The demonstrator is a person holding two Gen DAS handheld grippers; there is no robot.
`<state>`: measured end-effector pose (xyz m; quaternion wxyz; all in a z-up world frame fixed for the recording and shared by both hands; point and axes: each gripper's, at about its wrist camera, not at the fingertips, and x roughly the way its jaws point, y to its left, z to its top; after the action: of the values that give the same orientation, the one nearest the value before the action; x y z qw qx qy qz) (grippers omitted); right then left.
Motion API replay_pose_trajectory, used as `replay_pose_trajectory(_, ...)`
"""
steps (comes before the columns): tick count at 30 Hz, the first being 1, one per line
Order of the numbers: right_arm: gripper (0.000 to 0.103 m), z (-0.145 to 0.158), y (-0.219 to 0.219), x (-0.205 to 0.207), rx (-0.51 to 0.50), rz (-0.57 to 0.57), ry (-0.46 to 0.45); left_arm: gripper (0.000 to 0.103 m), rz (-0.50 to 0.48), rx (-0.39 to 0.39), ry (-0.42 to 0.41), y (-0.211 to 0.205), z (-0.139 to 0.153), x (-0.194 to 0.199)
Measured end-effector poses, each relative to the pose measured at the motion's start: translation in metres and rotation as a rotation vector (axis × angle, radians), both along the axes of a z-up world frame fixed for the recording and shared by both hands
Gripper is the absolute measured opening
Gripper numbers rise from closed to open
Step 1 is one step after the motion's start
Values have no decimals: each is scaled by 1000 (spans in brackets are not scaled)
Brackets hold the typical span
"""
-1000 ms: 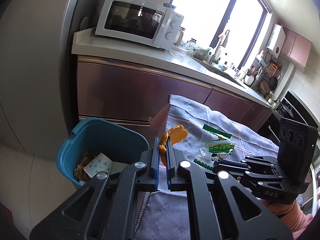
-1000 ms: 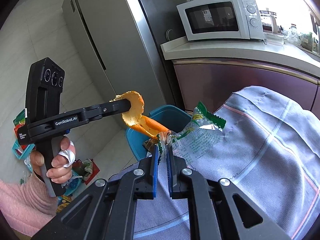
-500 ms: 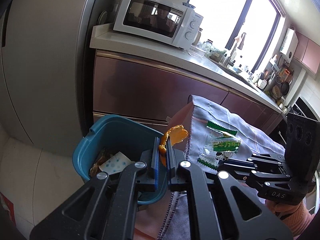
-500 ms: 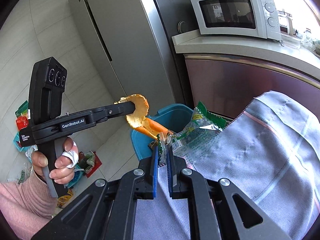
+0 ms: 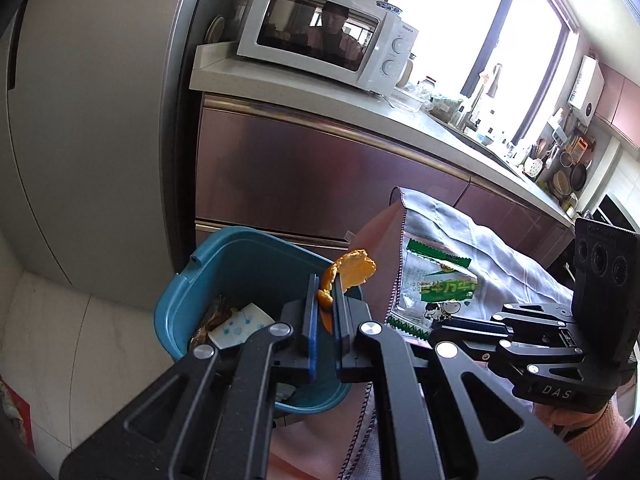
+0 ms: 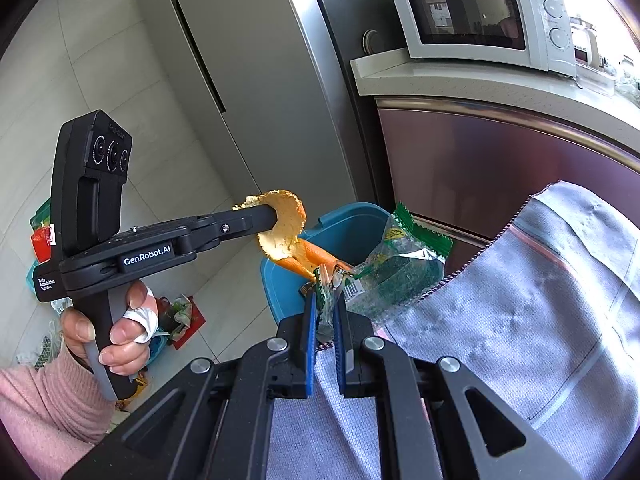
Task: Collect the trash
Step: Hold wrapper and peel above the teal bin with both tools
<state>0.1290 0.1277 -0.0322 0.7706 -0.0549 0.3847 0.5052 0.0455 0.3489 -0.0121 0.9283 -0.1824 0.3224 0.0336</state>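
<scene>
The left gripper [image 5: 324, 300] is pinching an orange peel [image 5: 352, 270] over the near rim of the blue bin [image 5: 240, 248], whose paper scraps only the left wrist view shows, while the right gripper [image 6: 323, 308] is clamping a green snack wrapper [image 6: 400, 264] just beside it. Against a second ago, the bin is sitting closer beneath both claws. Readable on the left tool is "GenRobot.AI", on the right "DAS", and beyond stands a microwave [image 6: 480, 12].
</scene>
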Motion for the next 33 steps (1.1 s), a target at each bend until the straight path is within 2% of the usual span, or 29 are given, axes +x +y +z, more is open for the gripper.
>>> replay_pose_trajectory(33, 7, -18, 26, 11, -73, 46, 26, 6, 37, -8, 66, 13, -31, 15)
